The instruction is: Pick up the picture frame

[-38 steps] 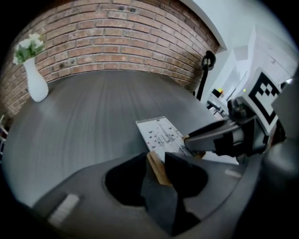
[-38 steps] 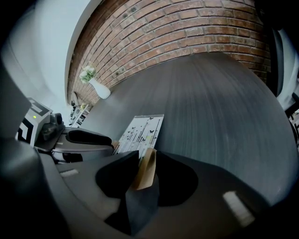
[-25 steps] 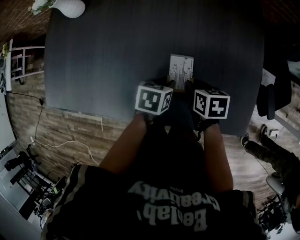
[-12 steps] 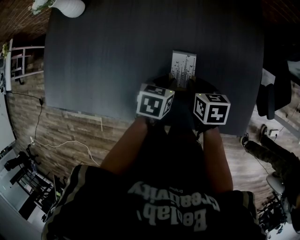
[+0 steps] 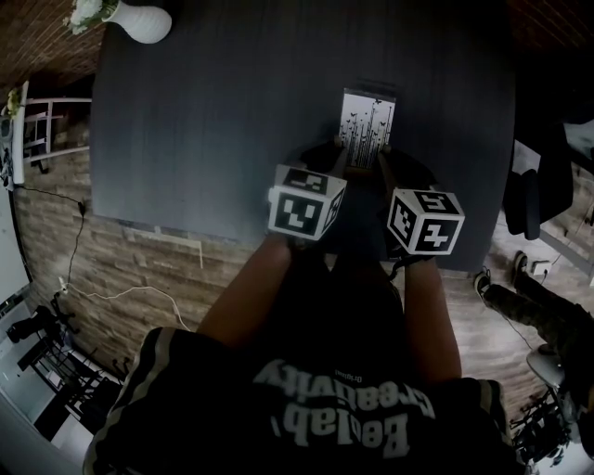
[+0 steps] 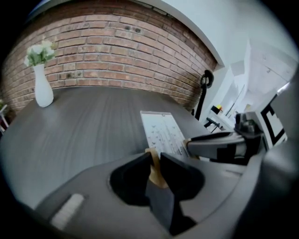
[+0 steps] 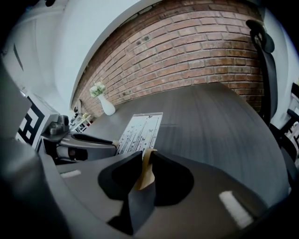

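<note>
**Two claws closing on the frame's near edge**

A dark grey table [image 5: 204, 111] runs out to a brick wall [image 6: 117, 60], with a white vase [image 5: 139, 19] at its 11 o'clock corner. The picture frame [image 5: 367, 121] sits right of the table's middle, at 12 o'clock from the hands. The step in hand looks like the grasp itself. The left gripper [image 6: 156, 158] and right gripper [image 7: 146, 158] each have jaws closing, nearly together, on the frame's tan near edge. Both point forward and down, side by side. Next, an even lift is called for, with both hands matched so the frame does not twist.
</note>
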A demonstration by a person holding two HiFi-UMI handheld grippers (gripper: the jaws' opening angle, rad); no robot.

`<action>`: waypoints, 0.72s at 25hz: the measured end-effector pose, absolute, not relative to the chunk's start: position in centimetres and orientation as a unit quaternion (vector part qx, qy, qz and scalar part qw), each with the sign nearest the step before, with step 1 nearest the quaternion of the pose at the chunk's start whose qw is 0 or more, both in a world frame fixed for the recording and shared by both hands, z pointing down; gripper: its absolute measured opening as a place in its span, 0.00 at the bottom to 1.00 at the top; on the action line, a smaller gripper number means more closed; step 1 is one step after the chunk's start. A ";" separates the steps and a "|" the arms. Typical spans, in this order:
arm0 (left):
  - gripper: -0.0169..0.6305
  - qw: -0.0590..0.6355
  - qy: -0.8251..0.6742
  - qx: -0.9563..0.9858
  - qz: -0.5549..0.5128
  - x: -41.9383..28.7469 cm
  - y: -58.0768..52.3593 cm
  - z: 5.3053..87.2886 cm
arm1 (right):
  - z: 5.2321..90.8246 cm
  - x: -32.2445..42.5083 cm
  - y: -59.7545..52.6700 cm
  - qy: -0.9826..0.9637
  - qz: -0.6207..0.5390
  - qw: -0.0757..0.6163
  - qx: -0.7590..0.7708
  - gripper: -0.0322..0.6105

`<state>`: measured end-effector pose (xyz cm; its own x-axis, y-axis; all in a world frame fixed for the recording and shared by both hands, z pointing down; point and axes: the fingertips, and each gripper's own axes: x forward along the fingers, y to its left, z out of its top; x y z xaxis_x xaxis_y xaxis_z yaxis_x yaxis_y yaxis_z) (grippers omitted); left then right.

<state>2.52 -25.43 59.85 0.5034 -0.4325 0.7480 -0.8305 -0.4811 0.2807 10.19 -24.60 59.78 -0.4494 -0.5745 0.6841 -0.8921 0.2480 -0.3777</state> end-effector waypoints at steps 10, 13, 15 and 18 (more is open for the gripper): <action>0.13 0.263 -0.401 0.833 0.277 3.6 -27.8 54.4 | 54.4 11.3 -26.8 -0.786 0.310 0.172 0.507 0.16; 0.13 0.238 -0.402 0.843 0.268 3.8 -28.9 52.1 | 52.2 11.4 -27.8 -0.794 0.277 0.167 0.514 0.16; 0.13 0.221 -0.403 0.849 0.261 4.2 -29.5 50.6 | 50.8 11.8 -28.5 -0.798 0.260 0.163 0.518 0.16; 0.13 0.200 -0.402 0.859 0.245 4.6 -29.8 48.8 | 48.8 12.1 -28.8 -0.803 0.234 0.155 0.525 0.16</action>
